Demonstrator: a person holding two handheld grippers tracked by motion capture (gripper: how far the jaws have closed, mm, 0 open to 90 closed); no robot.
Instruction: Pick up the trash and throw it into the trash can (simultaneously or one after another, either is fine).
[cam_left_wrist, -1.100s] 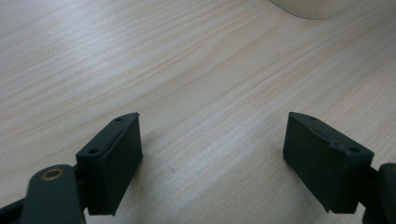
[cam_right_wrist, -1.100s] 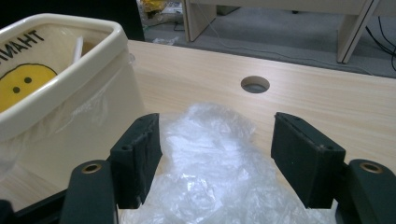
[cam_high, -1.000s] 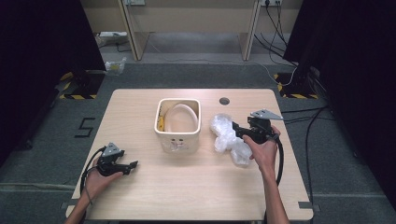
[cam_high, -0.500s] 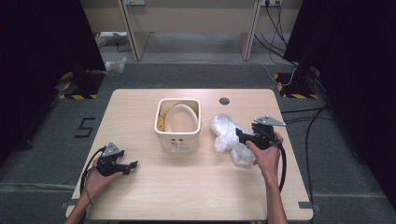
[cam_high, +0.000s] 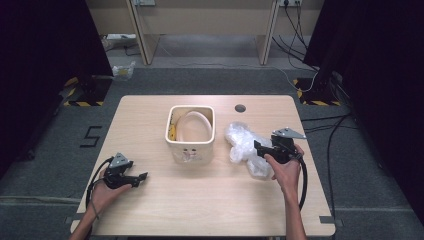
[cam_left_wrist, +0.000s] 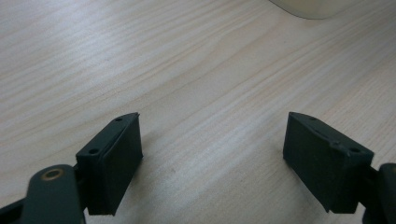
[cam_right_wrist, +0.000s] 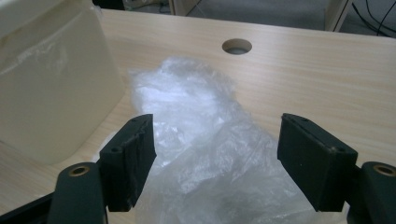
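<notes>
Bench (cam_high: 210, 200), light wood. Clear plastic bag (cam_high: 243, 146): crumpled, lying right of the cream bin (cam_high: 190, 131). Right gripper (cam_right_wrist: 215, 154): fingers spread wide above the bag, holding nothing. Left gripper (cam_left_wrist: 212, 158): fingers wide apart, empty, low over bare bench.
</notes>
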